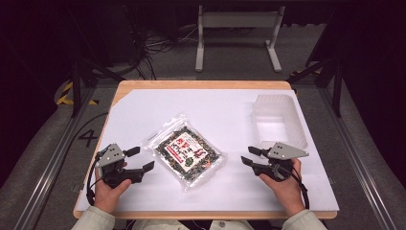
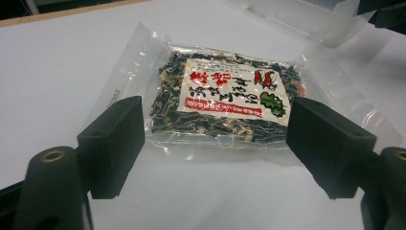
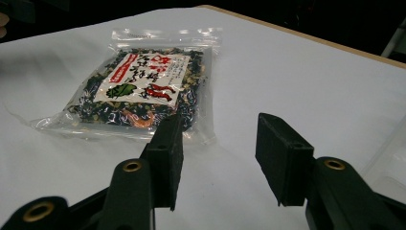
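- Packet (image 1: 186, 151) of dark dried flakes, clear plastic with a white and red label, is laid flat mid-table
- Left gripper (image 1: 140, 158) and right gripper (image 1: 248, 156) are held open and empty beside it

Packet label (image 2: 230, 93) print too small

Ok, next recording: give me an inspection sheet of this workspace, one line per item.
Surface: wooden table under a white sheet.
Job's things: clear packet of dried food, flat at centre, untouched.
Clutter: empty clear plastic tray, back right.
Grippers: left gripper and right gripper open, flanking the packet, holding nothing.
Cables: one trails from each gripper; a tangle on the floor behind.
Surroundings: dark room, white stand, metal rail beside the table.
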{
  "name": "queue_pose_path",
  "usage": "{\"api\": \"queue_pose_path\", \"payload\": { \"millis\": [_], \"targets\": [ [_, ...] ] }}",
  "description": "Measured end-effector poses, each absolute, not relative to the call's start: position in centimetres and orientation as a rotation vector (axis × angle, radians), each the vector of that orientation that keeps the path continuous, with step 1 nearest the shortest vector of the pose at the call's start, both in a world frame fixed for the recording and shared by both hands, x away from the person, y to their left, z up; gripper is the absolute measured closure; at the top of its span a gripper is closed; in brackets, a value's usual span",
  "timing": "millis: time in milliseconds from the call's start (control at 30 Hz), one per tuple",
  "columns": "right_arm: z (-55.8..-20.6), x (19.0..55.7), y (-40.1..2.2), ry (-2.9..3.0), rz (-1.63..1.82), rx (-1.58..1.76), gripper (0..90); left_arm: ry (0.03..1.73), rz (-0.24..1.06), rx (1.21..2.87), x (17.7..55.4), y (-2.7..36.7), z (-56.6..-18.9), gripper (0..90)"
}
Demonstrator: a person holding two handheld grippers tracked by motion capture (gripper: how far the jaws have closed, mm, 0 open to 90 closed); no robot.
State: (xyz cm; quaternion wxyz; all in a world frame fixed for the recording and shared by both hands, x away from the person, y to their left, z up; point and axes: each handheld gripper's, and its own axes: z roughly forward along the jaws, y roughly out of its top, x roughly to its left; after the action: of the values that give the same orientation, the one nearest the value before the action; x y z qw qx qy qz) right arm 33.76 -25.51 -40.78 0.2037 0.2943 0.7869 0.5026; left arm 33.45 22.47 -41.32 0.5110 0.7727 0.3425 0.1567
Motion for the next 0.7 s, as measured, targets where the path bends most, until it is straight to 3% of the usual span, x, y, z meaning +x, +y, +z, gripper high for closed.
{"api": "queue_pose_path", "payload": {
  "millis": [700],
  "targets": [
    [-41.1,33.9,-25.0,2.222,1.387,0.822,50.1,0.906,0.376,1.782,35.9,23.4,-39.0,15.4]
  ]
}}
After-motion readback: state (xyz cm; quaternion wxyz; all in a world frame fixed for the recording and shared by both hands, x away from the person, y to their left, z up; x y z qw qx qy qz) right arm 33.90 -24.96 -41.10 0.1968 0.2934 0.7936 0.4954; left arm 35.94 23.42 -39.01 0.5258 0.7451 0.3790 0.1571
